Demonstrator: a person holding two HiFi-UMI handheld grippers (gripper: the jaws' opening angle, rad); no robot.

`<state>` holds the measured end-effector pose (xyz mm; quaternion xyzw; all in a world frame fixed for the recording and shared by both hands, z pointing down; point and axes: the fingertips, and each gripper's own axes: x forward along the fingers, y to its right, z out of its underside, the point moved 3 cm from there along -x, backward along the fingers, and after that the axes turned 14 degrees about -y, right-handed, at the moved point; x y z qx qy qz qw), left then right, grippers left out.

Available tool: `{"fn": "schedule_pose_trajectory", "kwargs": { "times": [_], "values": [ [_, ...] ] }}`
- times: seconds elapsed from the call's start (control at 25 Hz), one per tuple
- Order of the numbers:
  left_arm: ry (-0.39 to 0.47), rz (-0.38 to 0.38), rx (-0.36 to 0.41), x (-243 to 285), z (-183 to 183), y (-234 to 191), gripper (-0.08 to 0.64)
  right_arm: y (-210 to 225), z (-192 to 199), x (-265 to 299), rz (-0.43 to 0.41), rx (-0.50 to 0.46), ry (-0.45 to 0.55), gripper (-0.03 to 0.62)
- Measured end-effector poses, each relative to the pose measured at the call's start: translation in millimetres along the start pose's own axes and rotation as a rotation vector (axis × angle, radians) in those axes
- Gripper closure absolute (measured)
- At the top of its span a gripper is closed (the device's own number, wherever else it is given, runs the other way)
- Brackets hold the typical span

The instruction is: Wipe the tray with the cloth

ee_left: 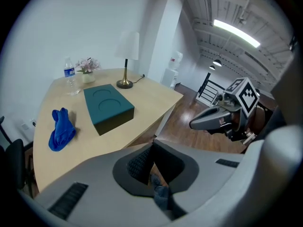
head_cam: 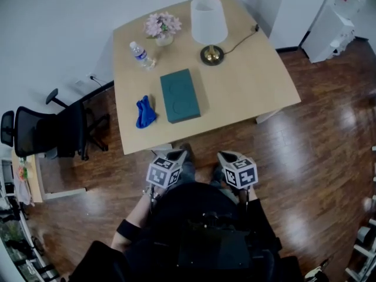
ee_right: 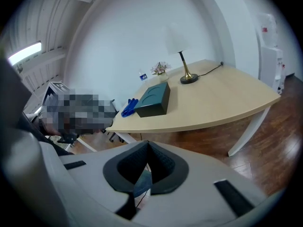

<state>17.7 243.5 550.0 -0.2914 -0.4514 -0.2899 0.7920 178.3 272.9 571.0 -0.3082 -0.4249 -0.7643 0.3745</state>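
The teal tray [head_cam: 180,94] with two round hollows lies in the middle of the wooden table [head_cam: 247,87]. A crumpled blue cloth [head_cam: 145,112] rests on the table just left of it. Both grippers hang in front of the table's near edge, close to the person's body and well short of tray and cloth. My left gripper [head_cam: 178,155] is shut with nothing in it, and so is my right gripper [head_cam: 226,156]. The left gripper view shows the tray [ee_left: 108,107], the cloth [ee_left: 60,129], its own touching jaw tips [ee_left: 152,148] and the right gripper [ee_left: 208,121]. The right gripper view shows the tray [ee_right: 154,99] and cloth [ee_right: 129,107] far ahead.
At the table's far side stand a lamp [head_cam: 210,25] with a trailing cord, a vase of flowers [head_cam: 163,27] and a water bottle [head_cam: 141,55]. A black office chair [head_cam: 47,131] stands left of the table. A white appliance [head_cam: 338,22] is at the back right.
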Motion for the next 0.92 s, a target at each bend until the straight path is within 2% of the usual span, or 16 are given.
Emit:
{"fn": "schedule_pose_trajectory", "kwargs": {
  "times": [0.28, 0.44, 0.92],
  "values": [
    [0.015, 0.001, -0.045, -9.8, 19.9, -15.9, 0.56, -19.7, -8.7, 13.5, -0.014, -0.023, -0.021, 0.591],
    [0.022, 0.003, -0.029, -19.5, 25.2, -32.4, 0.56, -33.0, -23.0, 21.9, 0.009, -0.032, -0.03, 0.591],
    [0.033, 0.041, -0.058, -29.7, 30.6, -84.5, 0.56, -62.7, -62.6, 57.6, 0.043, -0.047, -0.065, 0.591]
  ]
}}
